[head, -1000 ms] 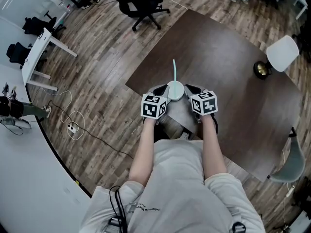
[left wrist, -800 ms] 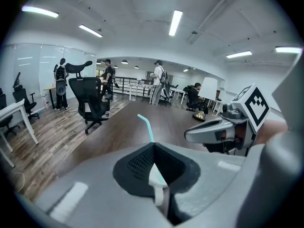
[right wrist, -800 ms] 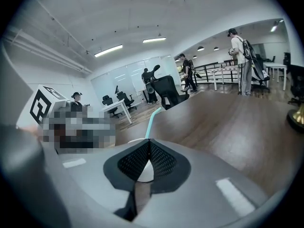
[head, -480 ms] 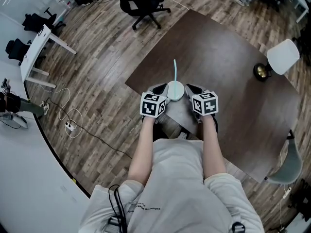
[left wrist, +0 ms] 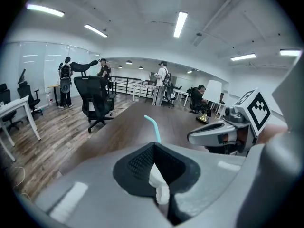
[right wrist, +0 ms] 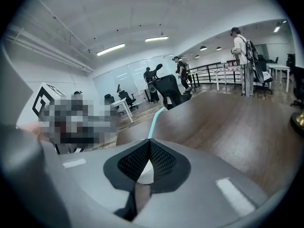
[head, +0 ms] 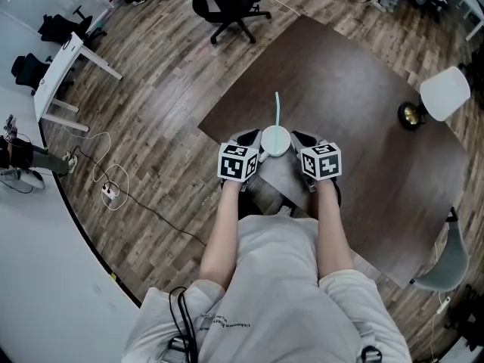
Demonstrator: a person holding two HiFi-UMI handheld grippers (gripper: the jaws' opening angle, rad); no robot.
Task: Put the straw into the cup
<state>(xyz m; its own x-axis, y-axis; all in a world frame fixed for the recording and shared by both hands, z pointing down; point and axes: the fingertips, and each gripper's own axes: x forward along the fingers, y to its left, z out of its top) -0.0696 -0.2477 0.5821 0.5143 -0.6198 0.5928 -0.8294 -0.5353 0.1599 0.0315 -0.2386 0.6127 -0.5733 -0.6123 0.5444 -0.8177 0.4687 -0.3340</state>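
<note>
A white cup (head: 275, 139) is held over the near edge of the dark brown table (head: 355, 89), between my two grippers. A teal straw (head: 277, 112) stands in it and leans away from me; it also rises just beyond the jaws as the straw (left wrist: 153, 126) and the straw (right wrist: 155, 121). My left gripper (head: 257, 144) meets the cup from the left, its jaws shut on a white edge of the cup (left wrist: 158, 185). My right gripper (head: 295, 142) meets it from the right, shut on a white bit of cup (right wrist: 142, 173). The cup's body is hidden.
A brass bell-like object (head: 409, 113) and a white chair (head: 445, 92) are at the table's far right. A black office chair (head: 227, 6) stands beyond the table, a grey chair (head: 448, 259) at the right. Several people (left wrist: 162, 82) stand in the background.
</note>
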